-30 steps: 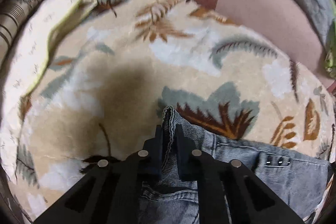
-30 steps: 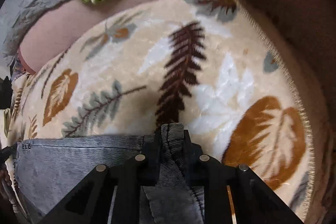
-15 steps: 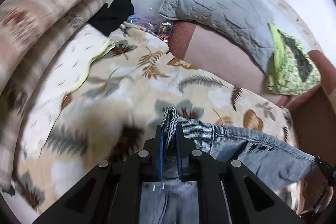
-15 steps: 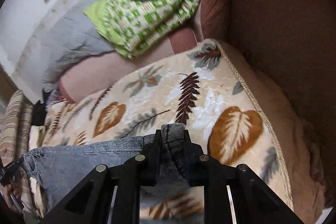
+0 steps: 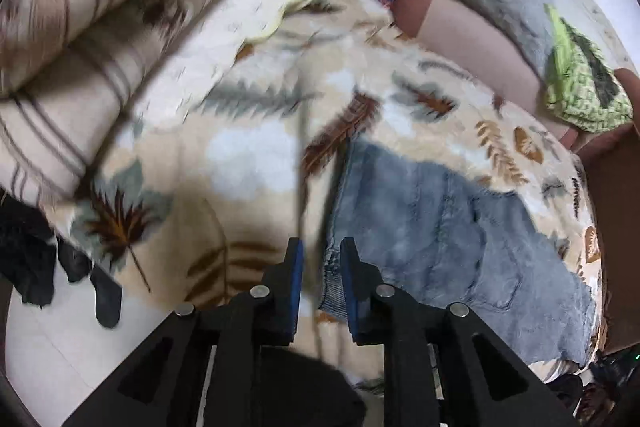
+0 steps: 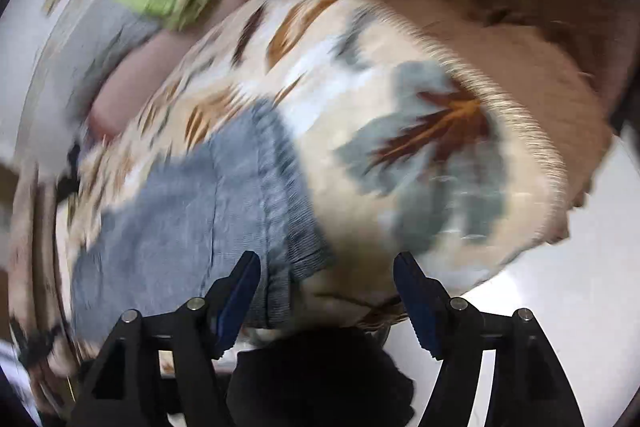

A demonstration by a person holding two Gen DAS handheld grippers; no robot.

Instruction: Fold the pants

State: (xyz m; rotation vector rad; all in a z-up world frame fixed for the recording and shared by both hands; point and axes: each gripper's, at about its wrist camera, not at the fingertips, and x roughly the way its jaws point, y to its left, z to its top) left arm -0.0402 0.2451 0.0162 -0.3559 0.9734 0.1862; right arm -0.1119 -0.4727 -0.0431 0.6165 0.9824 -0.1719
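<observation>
Hovering over the near edge of the leaf-print blanket [image 5: 248, 163], the left hand-held gripper [image 5: 320, 267] shows a narrow gap with nothing pinched, the hem of the denim pants [image 5: 432, 227] lying just beyond its fingertips. On the other side the right hand-held gripper [image 6: 326, 287] stands wide and empty above the pants' other corner. Judging by the flat, doubled cloth, one fold looks laid, and the next move calls for fresh grips on an edge.
</observation>
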